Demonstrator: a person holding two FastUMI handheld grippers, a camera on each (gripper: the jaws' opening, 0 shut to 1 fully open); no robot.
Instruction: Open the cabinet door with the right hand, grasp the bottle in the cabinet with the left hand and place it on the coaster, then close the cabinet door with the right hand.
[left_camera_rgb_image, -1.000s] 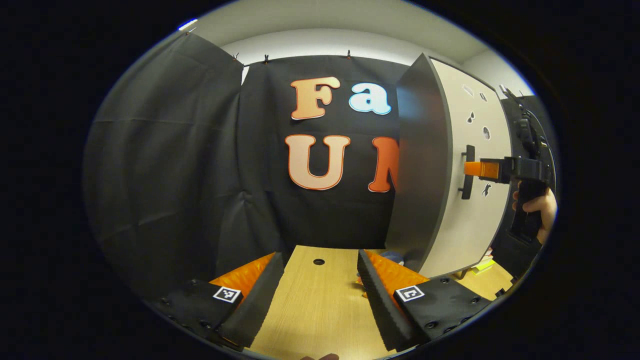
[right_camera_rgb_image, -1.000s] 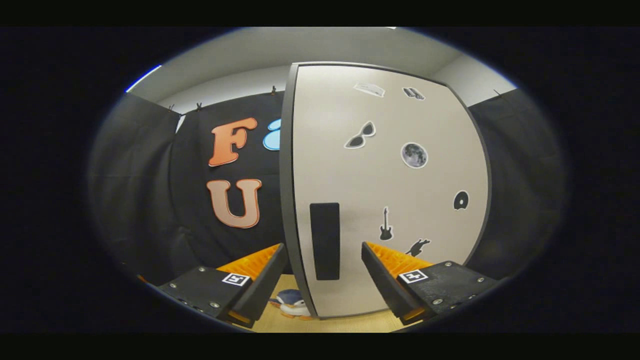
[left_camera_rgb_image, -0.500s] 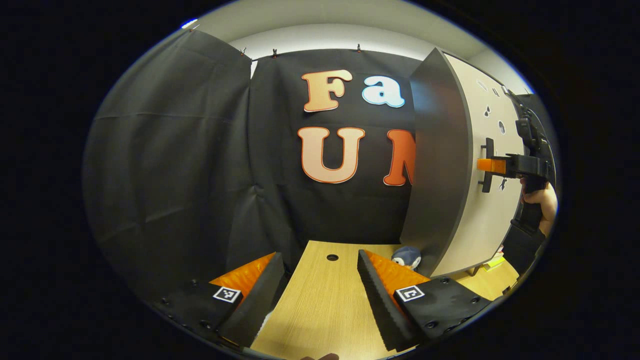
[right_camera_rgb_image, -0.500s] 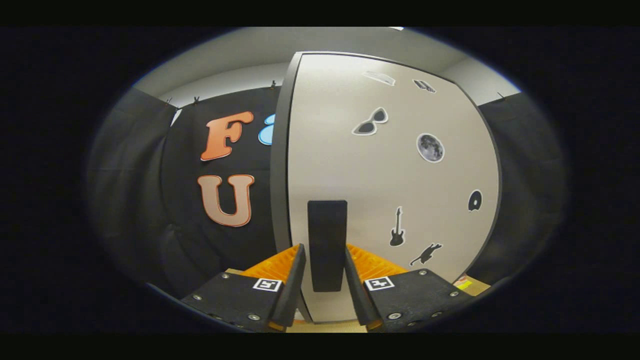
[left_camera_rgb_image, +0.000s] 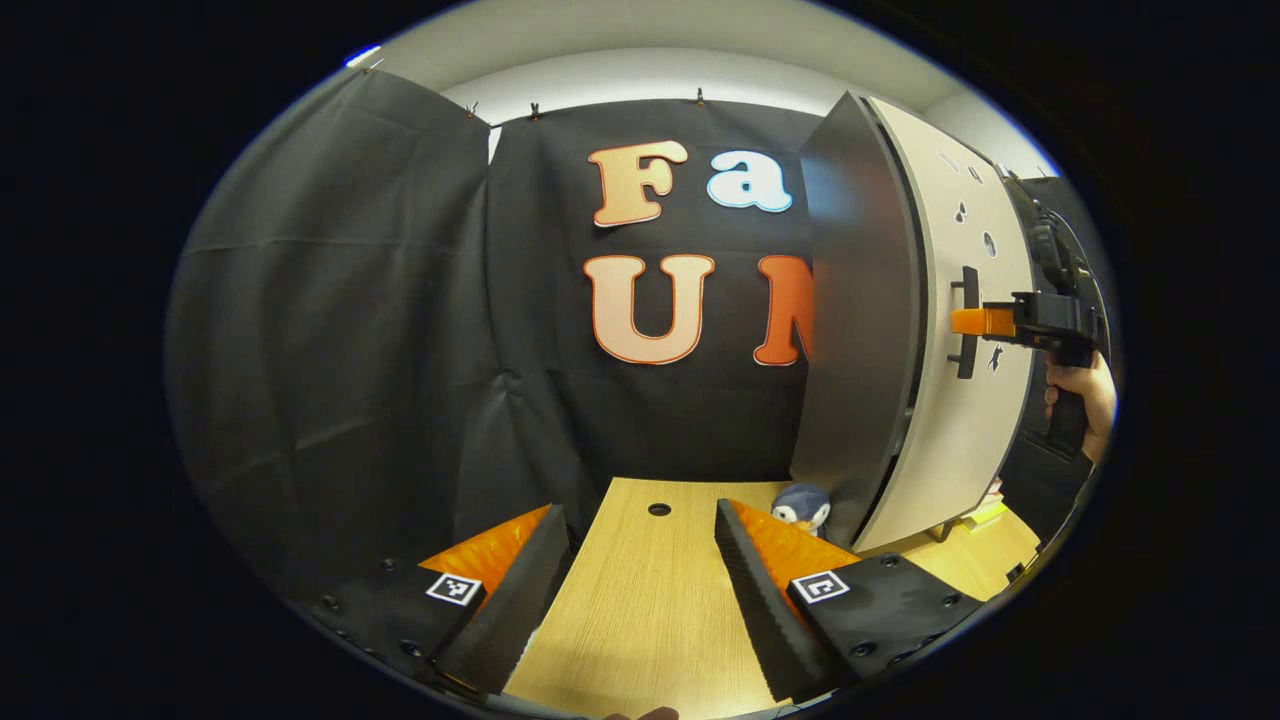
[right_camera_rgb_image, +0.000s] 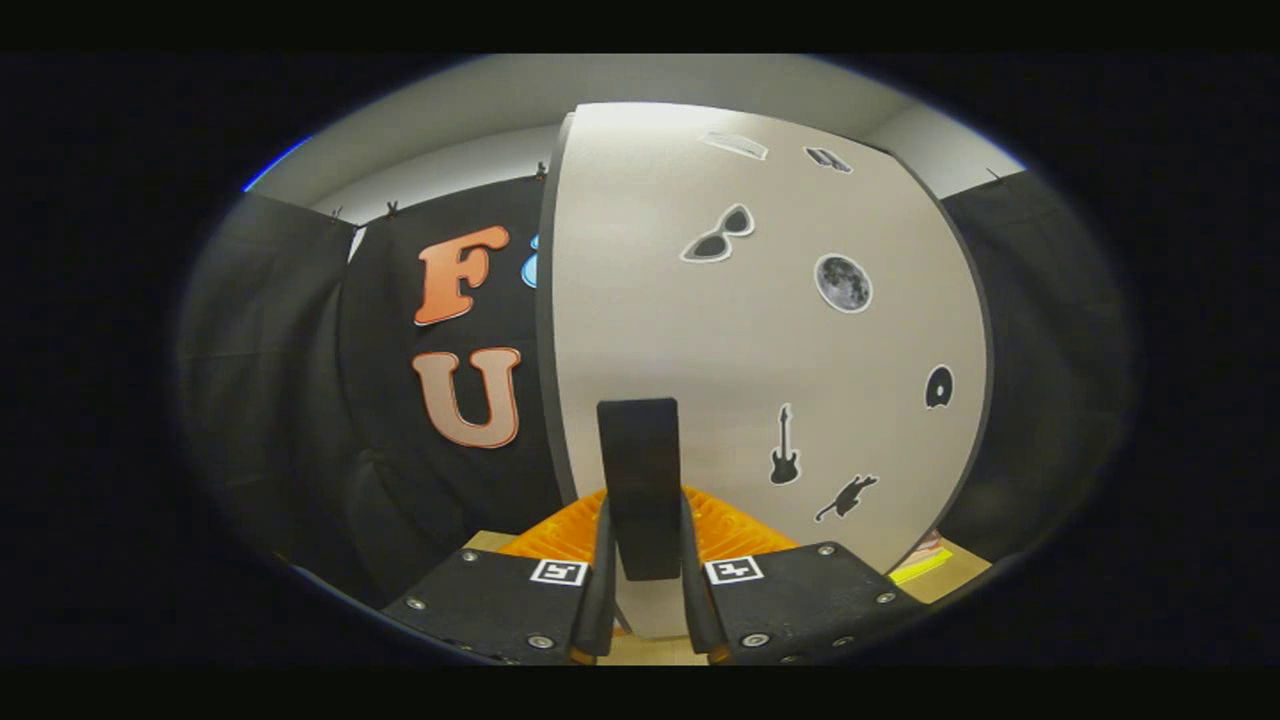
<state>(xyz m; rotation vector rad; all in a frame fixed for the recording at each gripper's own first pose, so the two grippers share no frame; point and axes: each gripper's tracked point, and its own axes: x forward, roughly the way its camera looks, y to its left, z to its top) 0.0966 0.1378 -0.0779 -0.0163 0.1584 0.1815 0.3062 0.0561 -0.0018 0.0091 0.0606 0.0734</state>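
Here my right hand-held gripper (right_camera_rgb_image: 640, 585) is clenched on the dark upright handle (right_camera_rgb_image: 638, 485) of the cabinet door (right_camera_rgb_image: 760, 350), low in the centre of the right gripper view, both fingers pressing its sides so that I can swing the door by it. In the left gripper view the same gripper (left_camera_rgb_image: 968, 321) shows at the right edge on that handle, with a hand (left_camera_rgb_image: 1080, 390) behind it, and a dark gap runs along the door's (left_camera_rgb_image: 975, 400) near edge, so I judge the door just cracked open. My left hand-held gripper (left_camera_rgb_image: 640, 590) hangs released at the bottom centre over the wooden bench (left_camera_rgb_image: 650, 600), kept back from the door's swing and ready to reach in. The bottle I cannot see; I take it to be inside the cabinet. A small penguin toy (left_camera_rgb_image: 803, 506) sits on the bench beside the cabinet's foot.
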